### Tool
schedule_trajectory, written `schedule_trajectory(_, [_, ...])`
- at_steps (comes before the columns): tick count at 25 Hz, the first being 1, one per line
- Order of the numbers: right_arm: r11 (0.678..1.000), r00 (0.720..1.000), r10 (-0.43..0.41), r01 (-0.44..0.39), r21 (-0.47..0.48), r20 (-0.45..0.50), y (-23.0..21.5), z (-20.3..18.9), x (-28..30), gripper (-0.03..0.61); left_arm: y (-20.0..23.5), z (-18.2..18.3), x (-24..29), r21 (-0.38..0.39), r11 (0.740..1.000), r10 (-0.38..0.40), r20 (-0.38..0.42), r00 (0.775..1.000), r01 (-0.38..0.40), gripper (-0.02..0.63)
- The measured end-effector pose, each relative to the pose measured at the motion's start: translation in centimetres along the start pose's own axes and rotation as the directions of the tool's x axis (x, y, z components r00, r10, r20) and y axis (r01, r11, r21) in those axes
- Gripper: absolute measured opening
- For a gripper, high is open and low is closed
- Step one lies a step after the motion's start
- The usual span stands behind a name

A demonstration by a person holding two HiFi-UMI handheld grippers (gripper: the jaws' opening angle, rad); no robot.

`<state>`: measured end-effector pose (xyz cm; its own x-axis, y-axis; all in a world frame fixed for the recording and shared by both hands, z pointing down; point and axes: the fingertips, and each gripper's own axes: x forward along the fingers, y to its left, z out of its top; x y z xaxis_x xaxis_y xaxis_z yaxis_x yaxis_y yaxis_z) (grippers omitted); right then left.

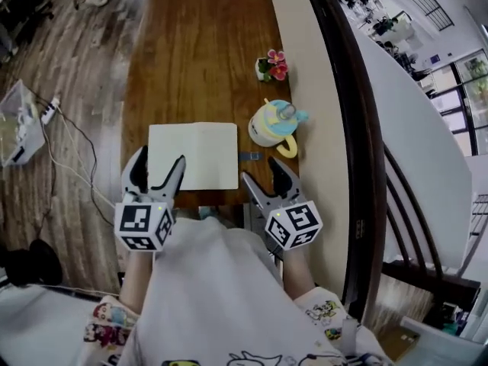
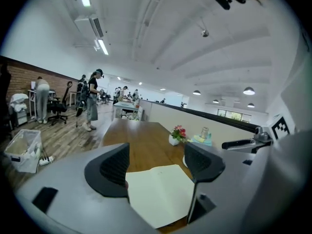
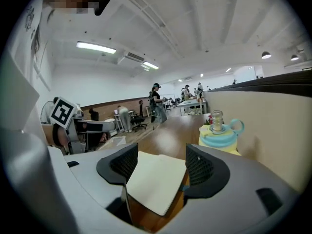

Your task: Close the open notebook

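An open notebook [image 1: 193, 155] with blank cream pages lies flat near the front edge of the wooden table [image 1: 198, 59]. My left gripper [image 1: 158, 168] is open at the notebook's near left corner, its right finger over the page. The right gripper [image 1: 264, 175] is open just off the notebook's near right corner, apart from it. In the left gripper view the notebook [image 2: 161, 191] shows between and below the open jaws of that gripper [image 2: 156, 167]. The right gripper view has the notebook [image 3: 156, 182] low between the spread jaws of the right gripper [image 3: 161, 165], nothing held.
A yellow and blue lidded mug [image 1: 274, 124] stands just right of the notebook, also in the right gripper view as the mug [image 3: 219, 133]. A small flower pot [image 1: 271, 65] sits behind it. A beige partition [image 1: 324, 90] runs along the table's right; cables and a box [image 1: 19, 124] lie on the floor at left.
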<state>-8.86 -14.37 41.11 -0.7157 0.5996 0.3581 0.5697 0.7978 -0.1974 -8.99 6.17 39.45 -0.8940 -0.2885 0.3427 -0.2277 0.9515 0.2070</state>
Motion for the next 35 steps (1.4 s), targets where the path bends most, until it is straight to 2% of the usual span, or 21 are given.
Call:
schedule_trajectory(5, [0.996,0.995,0.089,-0.089,-0.004,-0.035,0.9,-0.6,1.8,0.268,1.2,-0.8,-2.0,-0.025,0.996,0.090,0.003,0.996,-0.090,0.325])
schedule_trajectory(10, [0.993,0.991,0.117,-0.118,-0.011,-0.058,1.6,-0.8,2.9,0.268,2.5,-1.3,-2.8,-0.056,0.990,0.130,0.005,0.992,-0.129,0.327])
schedule_trajectory(22, [0.994,0.991,0.096,-0.099,-0.033,-0.096,1.8,-0.5,4.9,0.268,3.5,-1.7,-1.5,-0.081,0.993,0.088,-0.013,0.996,-0.089,0.325])
schedule_trajectory(35, [0.994,0.979,0.105,-0.108,-0.008,-0.173,2.3,-2.9,6.0,0.268,3.7,-3.6,-0.9,-0.101,0.993,0.059,-0.067,0.996,-0.065,0.325])
